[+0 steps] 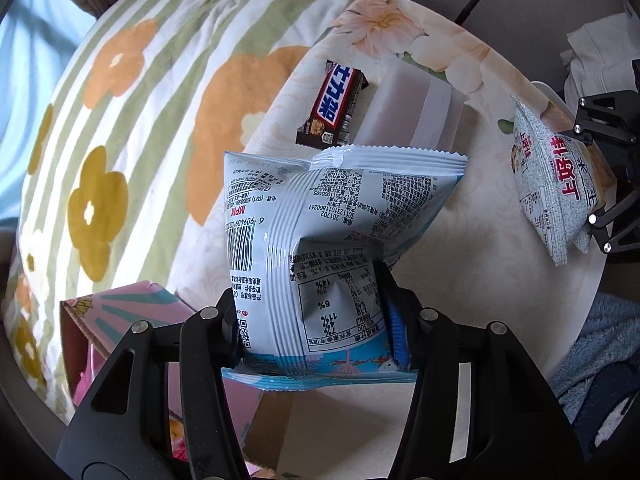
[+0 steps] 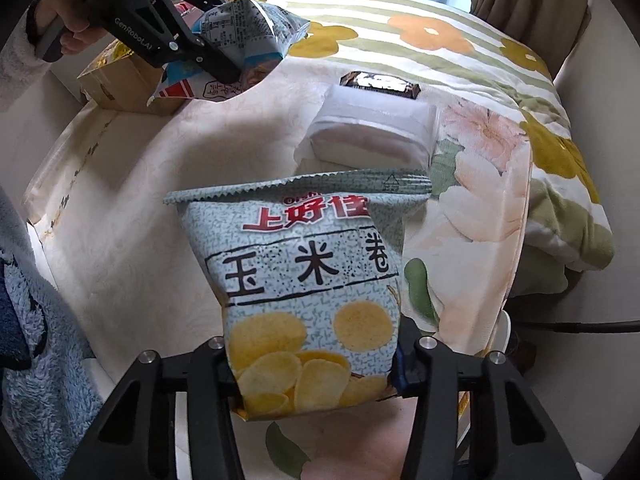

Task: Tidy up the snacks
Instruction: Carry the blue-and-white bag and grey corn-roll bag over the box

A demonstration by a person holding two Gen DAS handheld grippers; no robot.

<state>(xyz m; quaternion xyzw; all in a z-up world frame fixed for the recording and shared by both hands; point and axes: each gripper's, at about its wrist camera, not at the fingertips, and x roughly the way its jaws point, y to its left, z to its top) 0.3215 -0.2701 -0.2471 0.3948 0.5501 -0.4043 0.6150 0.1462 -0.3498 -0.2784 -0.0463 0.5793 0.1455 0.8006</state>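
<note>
My left gripper (image 1: 316, 332) is shut on a light blue snack bag (image 1: 320, 232), back side up, held above the table beside the open cardboard box (image 1: 100, 328); both also show in the right wrist view, the gripper (image 2: 200, 44) and its bag (image 2: 248, 28). My right gripper (image 2: 316, 364) is shut on a speckled grey corn-roll chip bag (image 2: 304, 280), held over the floral tablecloth; the bag also shows in the left wrist view (image 1: 548, 184). A brown chocolate bar (image 1: 332, 108) lies on the table, seen also in the right wrist view (image 2: 380, 82).
A white plastic-wrapped pack (image 1: 412, 112) lies next to the chocolate bar, also in the right wrist view (image 2: 372, 132). A flowered quilt (image 1: 140, 120) lies behind the round table (image 2: 120, 208). A brown box (image 2: 120, 84) stands at the table's far left.
</note>
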